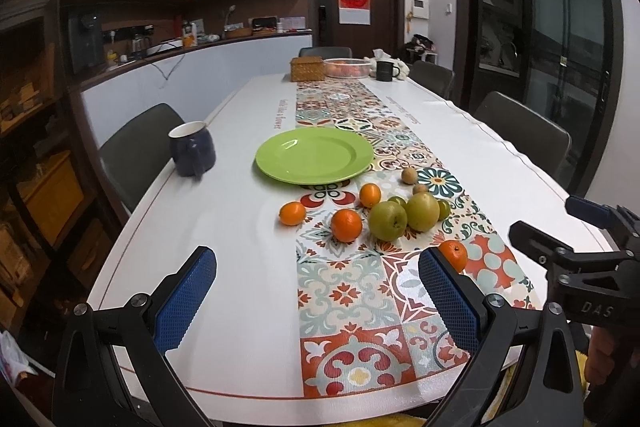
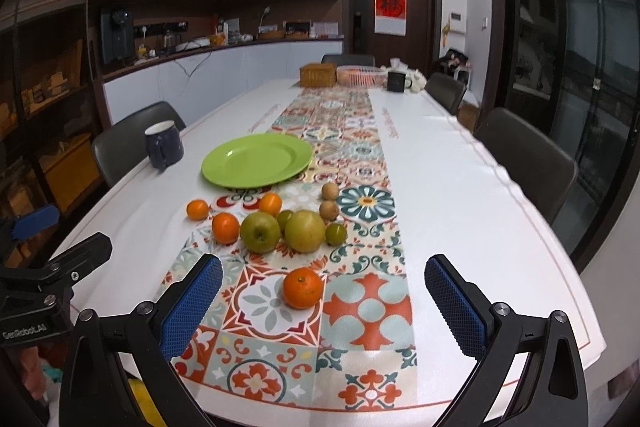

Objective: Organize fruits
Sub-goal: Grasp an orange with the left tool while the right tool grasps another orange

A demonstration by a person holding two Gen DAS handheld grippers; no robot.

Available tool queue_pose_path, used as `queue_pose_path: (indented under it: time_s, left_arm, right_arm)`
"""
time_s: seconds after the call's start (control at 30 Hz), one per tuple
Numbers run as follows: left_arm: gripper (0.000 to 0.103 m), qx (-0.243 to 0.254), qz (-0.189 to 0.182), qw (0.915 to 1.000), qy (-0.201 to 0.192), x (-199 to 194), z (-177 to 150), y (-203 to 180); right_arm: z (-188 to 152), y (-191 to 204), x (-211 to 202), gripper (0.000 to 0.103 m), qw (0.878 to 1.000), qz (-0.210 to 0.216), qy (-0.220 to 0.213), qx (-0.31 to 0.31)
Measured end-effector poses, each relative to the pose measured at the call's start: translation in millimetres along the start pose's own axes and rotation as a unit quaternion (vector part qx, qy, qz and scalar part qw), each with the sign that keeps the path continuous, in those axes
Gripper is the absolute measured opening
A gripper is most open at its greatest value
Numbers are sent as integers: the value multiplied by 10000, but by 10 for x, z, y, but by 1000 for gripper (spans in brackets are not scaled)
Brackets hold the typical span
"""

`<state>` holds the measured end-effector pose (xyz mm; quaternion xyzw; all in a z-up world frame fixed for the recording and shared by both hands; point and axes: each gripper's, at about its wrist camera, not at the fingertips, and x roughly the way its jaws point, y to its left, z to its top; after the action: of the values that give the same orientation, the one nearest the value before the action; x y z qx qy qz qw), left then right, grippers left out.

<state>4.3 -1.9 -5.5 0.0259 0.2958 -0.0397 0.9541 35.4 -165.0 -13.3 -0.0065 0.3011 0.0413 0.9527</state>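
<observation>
A green plate [image 1: 314, 155] [image 2: 256, 160] lies empty on the table. In front of it lie several fruits: oranges [image 1: 346, 225] [image 2: 225, 227], a green apple [image 1: 387, 220] [image 2: 260, 231], a yellow-green pear [image 1: 423, 211] [image 2: 305, 231], small green fruits [image 2: 335, 234] and brown kiwis [image 1: 408, 175] [image 2: 329, 210]. One orange [image 2: 303, 287] [image 1: 454, 254] lies apart, nearest me. My left gripper [image 1: 318, 301] is open and empty near the table's front edge. My right gripper [image 2: 324, 307] is open and empty, with the near orange just ahead between its fingers.
A dark blue mug [image 1: 192, 153] [image 2: 164, 144] stands left of the plate. A wicker box [image 1: 307, 68], a fruit bowl [image 1: 347, 67] and a black mug [image 1: 386, 71] stand at the far end. Chairs [image 1: 524, 131] line both sides of the table.
</observation>
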Motion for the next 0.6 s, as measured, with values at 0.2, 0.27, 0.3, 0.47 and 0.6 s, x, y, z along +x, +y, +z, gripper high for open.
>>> queue_pose_path:
  time_s: [0.2,0.27,0.3,0.47,0.6]
  left_arm:
    - [101,148,-45,9998,132,190,17,-8]
    - [99,173,-14,9997,183,274,27,7]
    - [98,195,17,9996,200,313,29,16]
    - [95,323,98,9990,281,539,18,46]
    - [92,363,10,9984,438,751,16,78]
  right_arm:
    - [-44,17,272,102,9991,127,402,-39]
    - [-51,41,351,102,9986,145,504,-70]
    - [-54,52,395,101,9982,157,569,-91]
    - [-72,97,625,94,9950,217,964,-165]
    - [-99,109,814,88,9911,227,1297,-173]
